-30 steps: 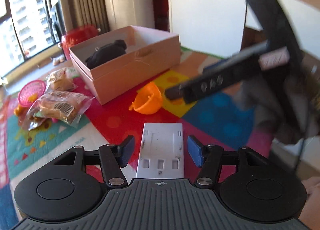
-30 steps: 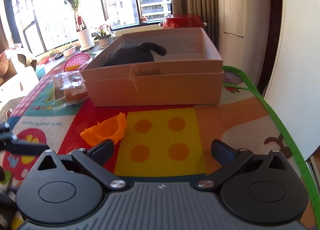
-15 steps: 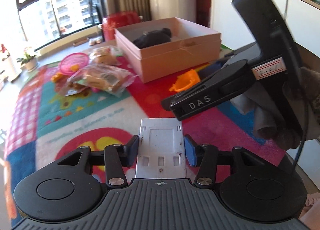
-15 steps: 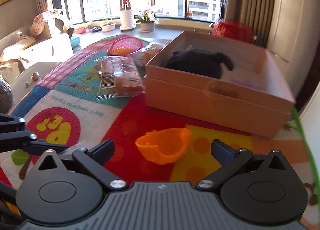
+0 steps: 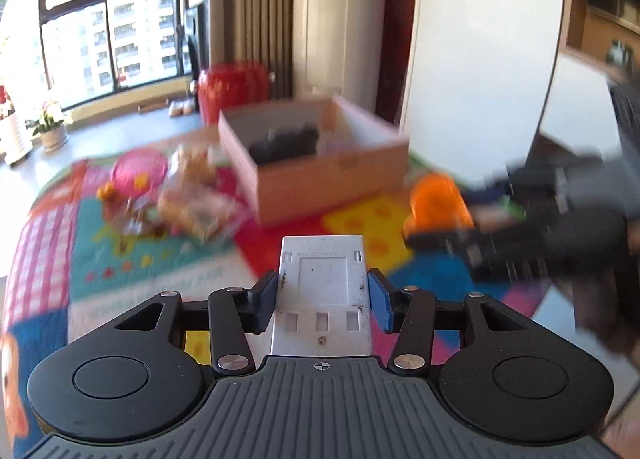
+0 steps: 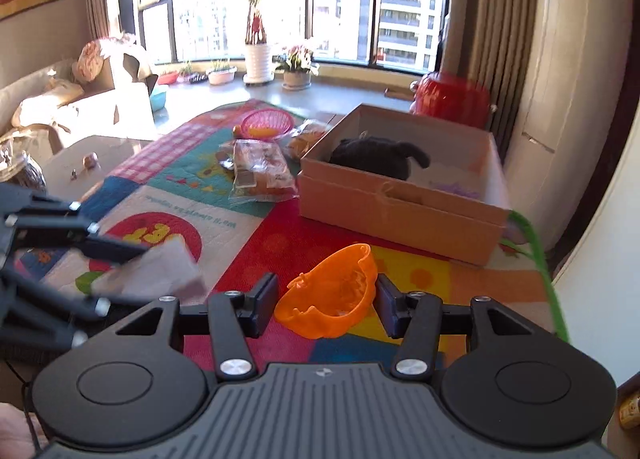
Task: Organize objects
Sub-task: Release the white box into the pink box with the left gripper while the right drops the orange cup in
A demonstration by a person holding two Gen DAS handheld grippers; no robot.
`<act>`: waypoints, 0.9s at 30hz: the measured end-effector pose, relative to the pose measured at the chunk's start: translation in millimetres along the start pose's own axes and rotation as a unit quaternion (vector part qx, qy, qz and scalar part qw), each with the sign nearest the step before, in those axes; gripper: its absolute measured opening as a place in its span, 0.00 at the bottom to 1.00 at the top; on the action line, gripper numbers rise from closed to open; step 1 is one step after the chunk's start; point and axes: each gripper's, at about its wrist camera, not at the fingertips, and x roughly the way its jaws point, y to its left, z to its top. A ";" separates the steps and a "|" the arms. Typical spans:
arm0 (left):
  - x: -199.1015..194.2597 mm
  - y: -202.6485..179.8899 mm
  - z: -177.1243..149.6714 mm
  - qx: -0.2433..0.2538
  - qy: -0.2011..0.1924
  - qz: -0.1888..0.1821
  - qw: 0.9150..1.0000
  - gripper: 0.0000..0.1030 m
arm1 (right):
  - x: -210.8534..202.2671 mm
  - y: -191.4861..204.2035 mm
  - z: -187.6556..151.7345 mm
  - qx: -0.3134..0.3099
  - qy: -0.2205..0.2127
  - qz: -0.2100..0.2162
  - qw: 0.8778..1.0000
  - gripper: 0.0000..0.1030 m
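The play mat (image 6: 256,219) is a patchwork: pink-and-white check, teal, white with a red circle and yellow letters, red with faint dots, and yellow with orange dots, edged in green. The bowl (image 6: 332,299) is bright orange. The cardboard box (image 6: 400,215) is pale tan, with a black plush toy (image 6: 376,157) inside. The basket (image 6: 267,123) is pink. The flat plate (image 5: 322,295) is white with dark specks; the pads (image 5: 379,301) beside it are blue. The pot (image 6: 454,99) is red.
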 end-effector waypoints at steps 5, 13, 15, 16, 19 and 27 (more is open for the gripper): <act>43.9 -6.7 93.5 -0.025 -0.077 0.005 0.997 0.51 | -13.0 -21.8 -6.9 0.023 -0.033 -0.019 0.999 0.50; 169.1 4.2 138.5 -0.113 -0.057 0.018 0.992 0.50 | -0.5 -54.6 -16.3 0.079 -0.020 -0.029 0.996 0.50; 163.7 11.6 130.2 -0.134 -0.076 0.001 0.988 0.50 | 2.5 -60.4 -16.7 0.084 -0.017 -0.029 0.996 0.50; 159.7 16.0 127.1 -0.141 -0.078 -0.005 0.987 0.50 | 3.3 -62.3 -17.0 0.084 -0.016 -0.029 0.996 0.50; 136.2 32.0 109.8 -0.157 -0.079 -0.012 0.984 0.50 | 8.7 -62.9 -16.1 0.080 -0.010 -0.029 0.996 0.50; 59.9 82.6 22.3 -0.164 -0.069 0.014 0.984 0.50 | 5.5 -68.7 52.0 0.079 -0.050 -0.021 0.995 0.50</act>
